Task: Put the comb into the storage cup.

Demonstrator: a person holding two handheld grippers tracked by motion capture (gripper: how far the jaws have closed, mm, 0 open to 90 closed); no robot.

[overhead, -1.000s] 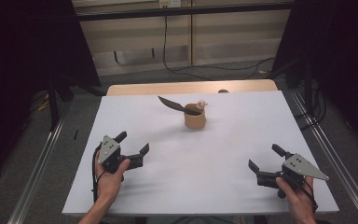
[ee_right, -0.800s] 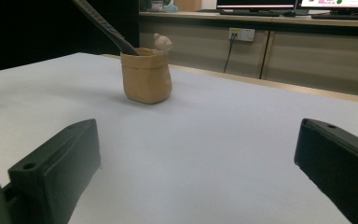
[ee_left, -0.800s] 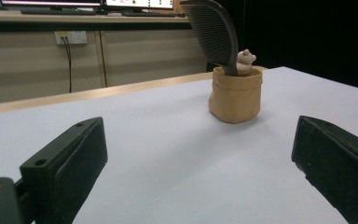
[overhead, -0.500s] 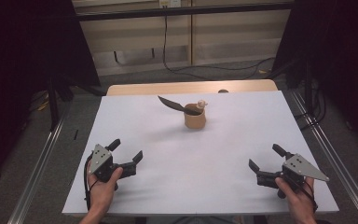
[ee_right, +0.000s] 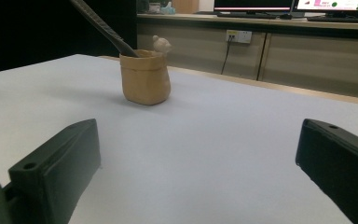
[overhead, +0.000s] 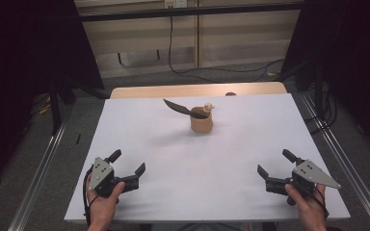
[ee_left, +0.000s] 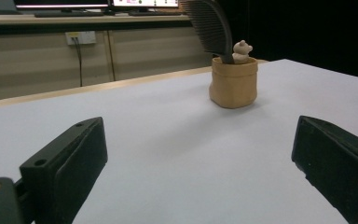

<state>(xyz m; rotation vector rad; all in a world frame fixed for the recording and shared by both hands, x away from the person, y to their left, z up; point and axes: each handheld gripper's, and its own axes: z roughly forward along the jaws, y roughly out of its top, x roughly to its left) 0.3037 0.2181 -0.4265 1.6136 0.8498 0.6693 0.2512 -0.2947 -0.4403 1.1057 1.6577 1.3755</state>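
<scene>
Left gripper (overhead: 126, 163) rests low at the near left of the white tabletop (overhead: 173, 192), jaws spread wide and holding nothing. Farther back, mid-table, a tan pot (overhead: 202, 123) stands upright with a dark comb (overhead: 183, 109) leaning out leftward. Right gripper (overhead: 275, 164) sits near right, likewise wide open and empty.

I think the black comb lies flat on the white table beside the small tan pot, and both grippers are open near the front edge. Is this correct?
Not quite. The black comb does not lie flat beside the tan pot: it stands inside it, leaning out, as the left gripper view shows. The left gripper and right gripper are indeed open near the front edge.
</scene>
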